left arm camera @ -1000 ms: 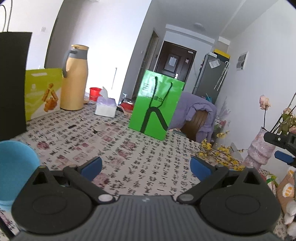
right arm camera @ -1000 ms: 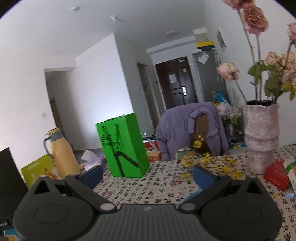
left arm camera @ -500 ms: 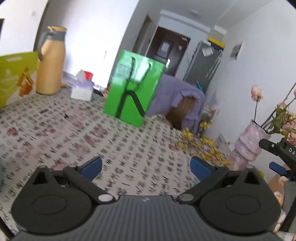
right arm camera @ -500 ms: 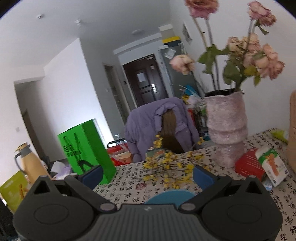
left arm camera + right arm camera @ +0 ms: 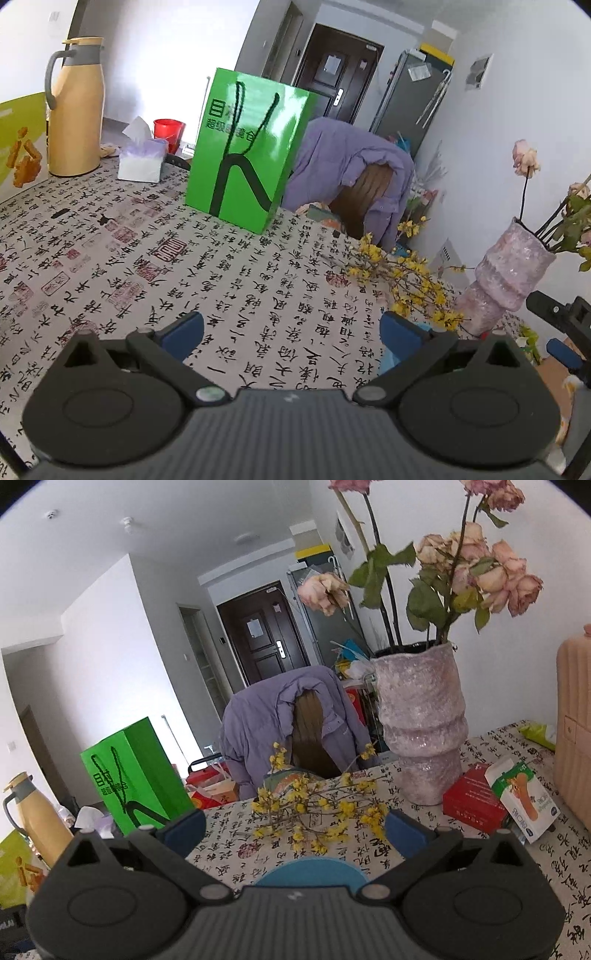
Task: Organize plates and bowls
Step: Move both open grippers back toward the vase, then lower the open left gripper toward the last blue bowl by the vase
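The right gripper (image 5: pixel 295 829) is hovering wide open and empty, a blue dish (image 5: pixel 310 872) lying just below and between its fingers. The left gripper (image 5: pixel 291 334) is likewise gaping, holding nothing. Descending squarely over the rim should serve best.

The left gripper (image 5: pixel 291 334) swung rightward across the table (image 5: pixel 229 280); the blue bowl once at its left edge dropped out of view, and a blue dish (image 5: pixel 391 360) appeared by its right finger. The right gripper (image 5: pixel 295 829) turned toward the vase (image 5: pixel 421 723), bringing a blue plate (image 5: pixel 310 873) between its fingers.
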